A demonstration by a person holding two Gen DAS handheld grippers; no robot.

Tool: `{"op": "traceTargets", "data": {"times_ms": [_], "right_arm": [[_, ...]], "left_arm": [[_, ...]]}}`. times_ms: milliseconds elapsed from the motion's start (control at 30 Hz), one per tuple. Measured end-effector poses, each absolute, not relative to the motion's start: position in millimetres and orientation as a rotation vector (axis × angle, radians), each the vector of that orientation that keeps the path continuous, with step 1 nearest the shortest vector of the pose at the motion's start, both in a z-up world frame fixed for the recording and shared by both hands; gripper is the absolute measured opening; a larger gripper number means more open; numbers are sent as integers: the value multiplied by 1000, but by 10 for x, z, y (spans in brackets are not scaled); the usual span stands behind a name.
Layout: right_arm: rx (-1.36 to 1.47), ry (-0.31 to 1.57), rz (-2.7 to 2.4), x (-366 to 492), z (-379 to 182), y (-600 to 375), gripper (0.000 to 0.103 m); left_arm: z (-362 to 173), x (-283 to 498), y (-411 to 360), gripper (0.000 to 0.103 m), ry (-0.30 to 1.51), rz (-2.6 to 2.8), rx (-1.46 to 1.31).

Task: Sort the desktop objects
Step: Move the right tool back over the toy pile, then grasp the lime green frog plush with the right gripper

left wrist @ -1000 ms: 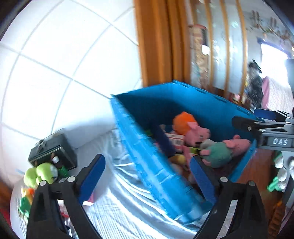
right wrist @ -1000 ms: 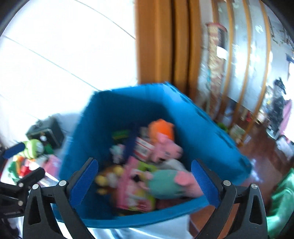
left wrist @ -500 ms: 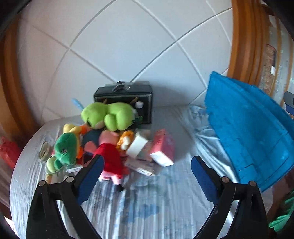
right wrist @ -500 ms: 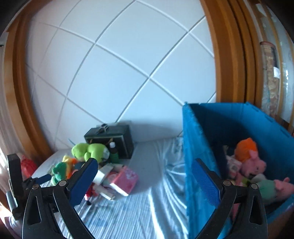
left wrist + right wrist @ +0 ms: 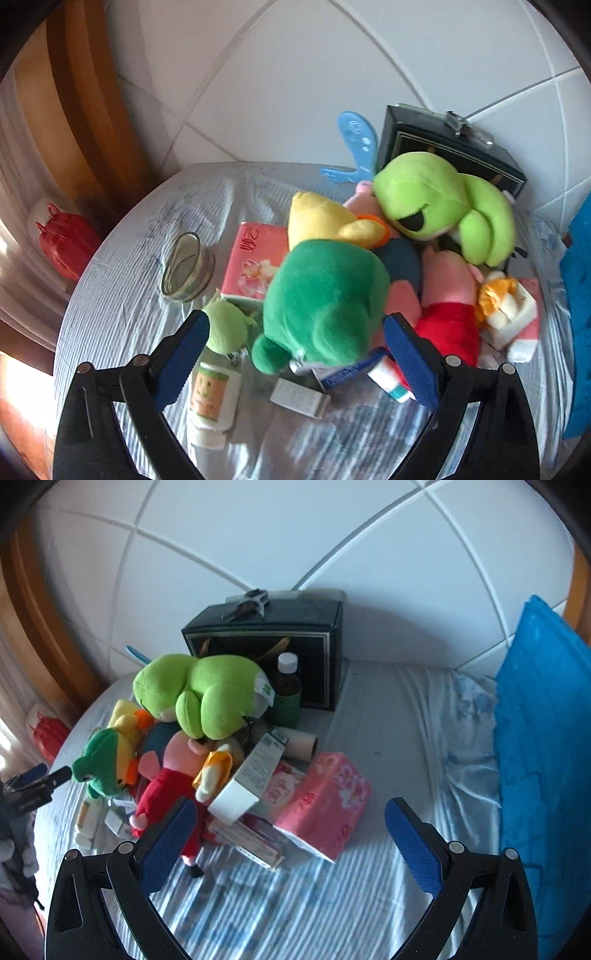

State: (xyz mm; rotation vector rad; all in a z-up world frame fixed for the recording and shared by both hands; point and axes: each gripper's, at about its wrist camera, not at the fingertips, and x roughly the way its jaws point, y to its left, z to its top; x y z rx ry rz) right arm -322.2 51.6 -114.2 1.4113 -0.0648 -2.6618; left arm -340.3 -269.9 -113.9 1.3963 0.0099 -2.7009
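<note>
Left gripper, jaws spread wide and holding nothing, poised over the dark green frog plush at the left end of a pile on the desk. Right gripper, jaws likewise wide and empty, faces the pink tissue pack on the pile's right side. Still unsorted: lime green plush, red-dressed pig plush, white carton, brown bottle, glass jar nearer the left edge. The blue bin stands at the right edge, its contents hidden. Judged stage: most of the sorting appears to remain.
</note>
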Motion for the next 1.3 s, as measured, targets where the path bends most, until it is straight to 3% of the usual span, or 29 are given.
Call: {"op": "traceTargets", "data": {"times_ms": [333, 500, 667, 933, 1100, 1300], "right_arm": [[1813, 121, -2655, -4823, -2113, 216, 103], [1839, -6, -2573, -5162, -2529, 201, 103], [1985, 38, -2273, -4968, -3099, -79, 103], [1921, 259, -2145, -3922, -3113, -373, 103], [1909, 211, -2142, -3304, -3093, -323, 103], [1824, 188, -2168, -2873, -2811, -203, 103]], "left_arm": [[-1795, -5197, -2781, 97, -6, -2499, 1660], [-2275, -5568, -2577, 97, -47, -2328, 1950], [-2242, -5267, -2452, 96, -75, -2377, 1963], [-2261, -4210, -2066, 96, -185, -2462, 2067], [-2248, -3687, -2124, 96, -82, -2486, 2044], [-1989, -3465, -2010, 95, -208, -2572, 1933]]}}
